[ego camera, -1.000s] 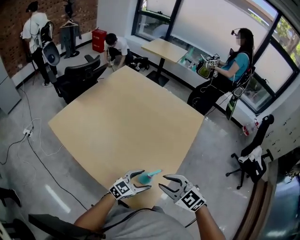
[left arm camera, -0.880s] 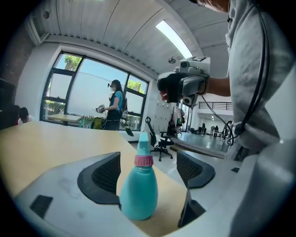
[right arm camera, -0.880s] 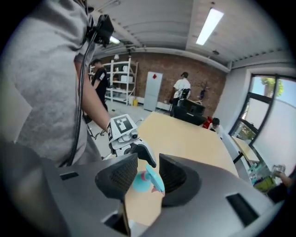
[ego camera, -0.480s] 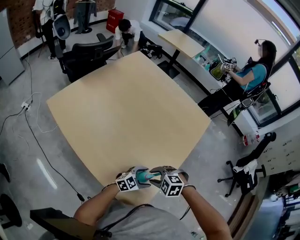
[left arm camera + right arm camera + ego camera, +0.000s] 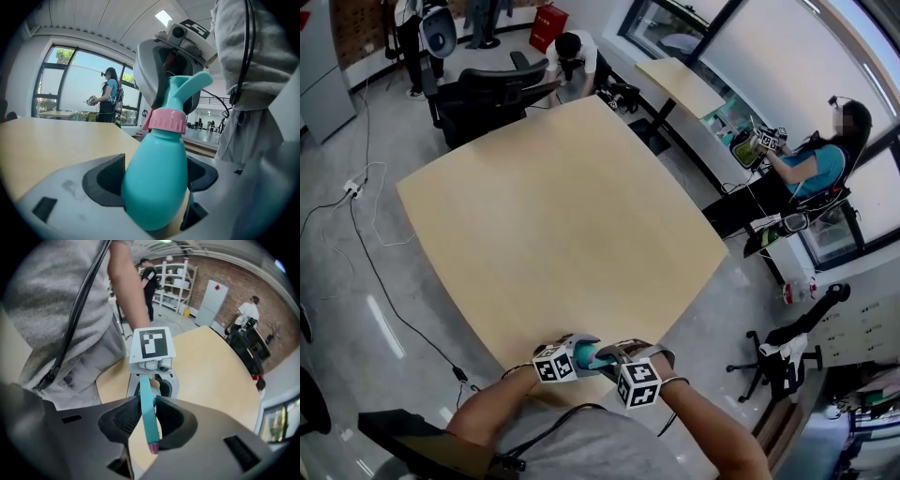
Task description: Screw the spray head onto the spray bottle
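The left gripper (image 5: pixel 154 180) pinches the belly of the teal bottle (image 5: pixel 157 154), held roughly upright over the near edge of the table (image 5: pixel 553 216); the right gripper (image 5: pixel 147 420), its jaws just closing, squeezes the thin spray head (image 5: pixel 146 401) from above. I judge the bottle should be kept still and the head turned squarely about the neck, so the pink collar (image 5: pixel 165 121) threads without tilting. Only the left gripper view shows the collar on the neck; only the right gripper view shows pads biting the head; the head view gives merely a spot of teal
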